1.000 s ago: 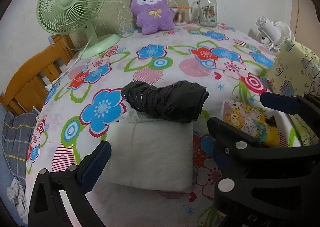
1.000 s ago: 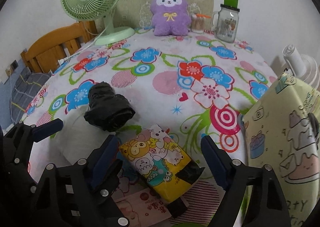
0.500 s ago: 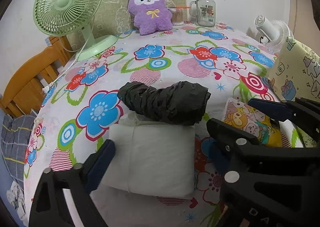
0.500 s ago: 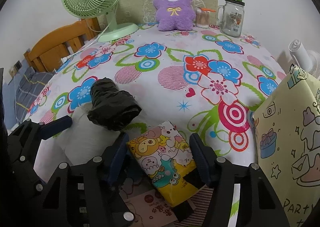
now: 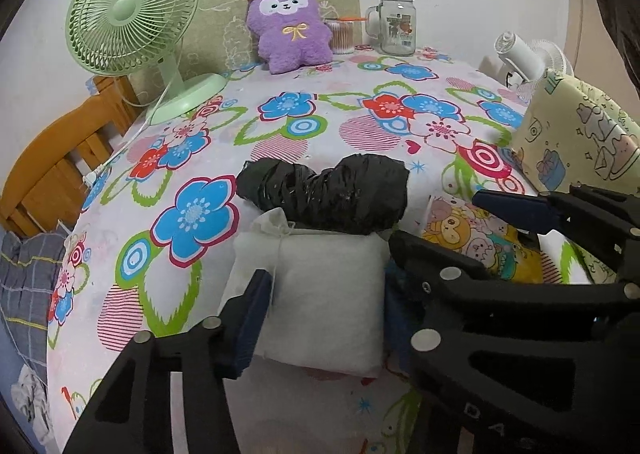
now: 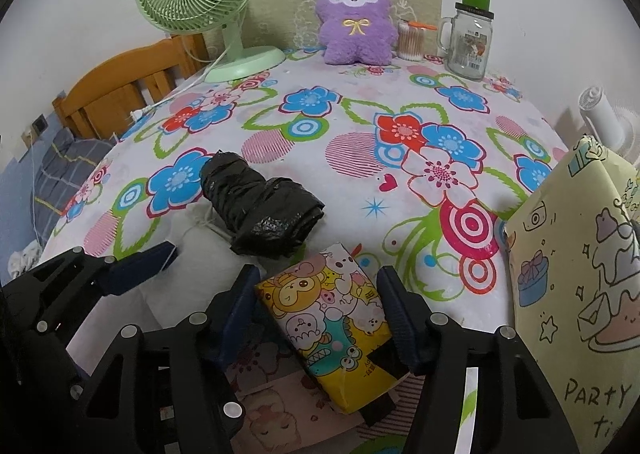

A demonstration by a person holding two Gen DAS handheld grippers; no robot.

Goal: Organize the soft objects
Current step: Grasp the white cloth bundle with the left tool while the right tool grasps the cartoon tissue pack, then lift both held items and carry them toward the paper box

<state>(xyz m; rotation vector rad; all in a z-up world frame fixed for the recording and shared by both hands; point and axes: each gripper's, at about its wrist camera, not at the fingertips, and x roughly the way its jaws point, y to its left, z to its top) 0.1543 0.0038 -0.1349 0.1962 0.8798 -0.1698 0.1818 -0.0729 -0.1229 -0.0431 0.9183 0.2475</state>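
Observation:
A white soft pack (image 5: pixel 326 294) lies near the front of the flowered table, with a black plastic bag roll (image 5: pixel 332 194) resting on its far edge. My left gripper (image 5: pixel 320 314) is open, its jaws on either side of the white pack. A yellow cartoon tissue pack (image 6: pixel 332 326) lies to the right. My right gripper (image 6: pixel 318 318) is open, its jaws on either side of the tissue pack. The black roll (image 6: pixel 260 210) and the white pack (image 6: pixel 196 274) also show in the right wrist view. A purple plush toy (image 5: pixel 290 26) sits at the far edge.
A green desk fan (image 5: pixel 136 26) stands at the back left with its cord along the table. A glass mug jar (image 5: pixel 396 26) and a cotton swab cup (image 5: pixel 340 36) stand at the back. A yellow party bag (image 6: pixel 580 254) stands at the right. A wooden chair (image 5: pixel 52 158) is at the left.
Both grippers have moved forward and down. The left jaws now straddle the white pack and the right jaws straddle the tissue pack, with both gaps narrower than before.

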